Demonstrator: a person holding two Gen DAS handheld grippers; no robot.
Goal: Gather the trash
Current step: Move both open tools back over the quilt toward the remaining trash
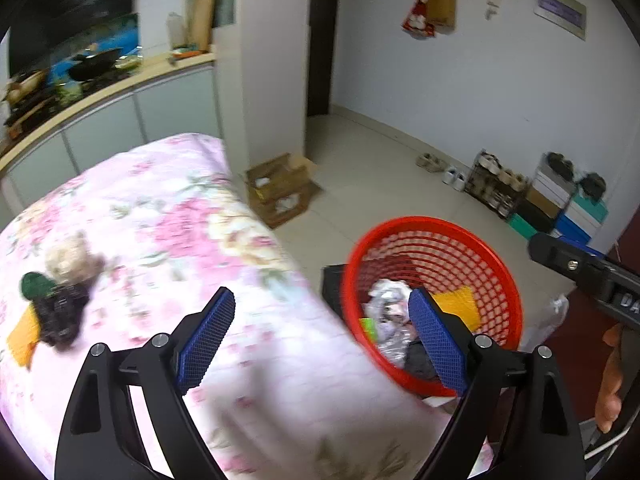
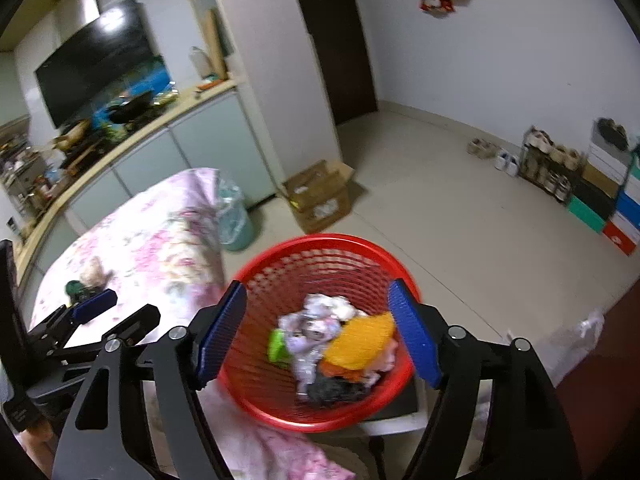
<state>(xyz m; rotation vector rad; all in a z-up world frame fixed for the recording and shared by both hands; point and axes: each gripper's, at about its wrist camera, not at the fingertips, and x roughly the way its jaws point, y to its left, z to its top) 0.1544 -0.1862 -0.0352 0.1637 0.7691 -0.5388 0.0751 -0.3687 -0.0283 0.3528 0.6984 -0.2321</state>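
Left wrist view: the left gripper (image 1: 322, 314) has its jaws spread wide with nothing between them, one blue pad over the floral bed cover (image 1: 160, 208) and the other over the red basket (image 1: 432, 248). This mesh basket stands just beside the bed's edge, its mouth tilted toward the camera, and holds crumpled white paper (image 1: 386, 290), a yellow piece (image 1: 458, 306), a bit of green, and dark scraps at the bottom. Uncollected trash sits on the bed at left: a beige fuzzy lump (image 1: 68, 258), a dark green piece (image 1: 36, 285), a dark bundle (image 1: 60, 316) and an orange-yellow piece (image 1: 24, 338), touching one another in a blurred heap whose long axis runs down the cover toward the camera. An open cardboard box (image 1: 280, 188) with white scraps in it stands on the floor beyond.

Right wrist view: the right gripper (image 2: 318, 330) hangs over the red basket (image 2: 312, 246), jaws wide apart and empty, framing the rim on both sides. Inside lie white and lilac crumpled paper (image 2: 316, 320), a yellow piece (image 2: 362, 340), a green scrap (image 2: 278, 346) and dark material (image 2: 336, 390). The left gripper (image 2: 96, 304) shows at left above the bed, near the leftover heap (image 2: 90, 278). A bin lined with a pale bag (image 2: 234, 216) stands at the bed's far corner.
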